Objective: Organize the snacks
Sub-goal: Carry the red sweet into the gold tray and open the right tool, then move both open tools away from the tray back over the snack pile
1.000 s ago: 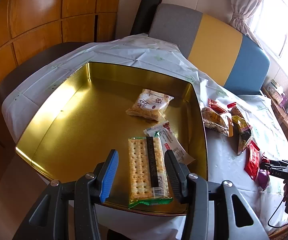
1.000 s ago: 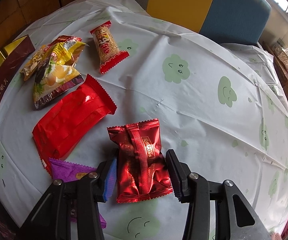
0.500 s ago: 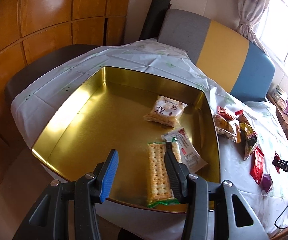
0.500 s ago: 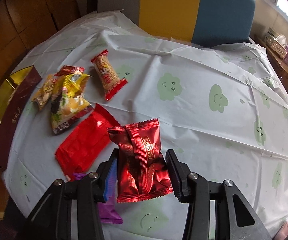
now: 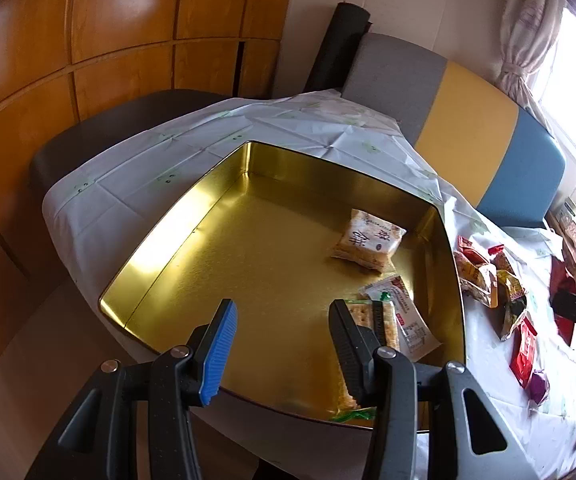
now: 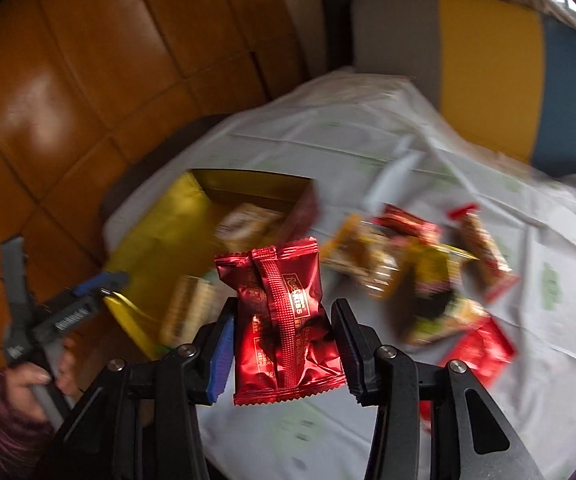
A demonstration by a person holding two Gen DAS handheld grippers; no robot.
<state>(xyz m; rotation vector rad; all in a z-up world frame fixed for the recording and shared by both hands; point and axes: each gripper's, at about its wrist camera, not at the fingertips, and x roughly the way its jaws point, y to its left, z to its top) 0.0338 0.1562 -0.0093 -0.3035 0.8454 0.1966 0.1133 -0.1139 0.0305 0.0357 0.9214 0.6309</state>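
The right hand-held gripper (image 6: 284,346) grips the shiny red foil snack packet (image 6: 286,326) for transfer toward the gold metal tin (image 5: 224,184) (left hand-held gripper (image 5: 284,344) wide, empty).

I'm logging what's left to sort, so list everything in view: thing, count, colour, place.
gold tin: one, gold inside, on the table's left part.
cracker packs: three, pale, inside the tin at its right side: square pack, long cracker sleeve, white sachet.
loose snack packs: several, yellow, red and purple, on the tablecloth right of the tin; exact count unclear.
red foil pack: one, held above the table.
tablecloth: one, white with green prints.
chair: one, grey, yellow, blue, behind the table.
left gripper: open, empty, over the tin.
right gripper: shut on the red foil pack.
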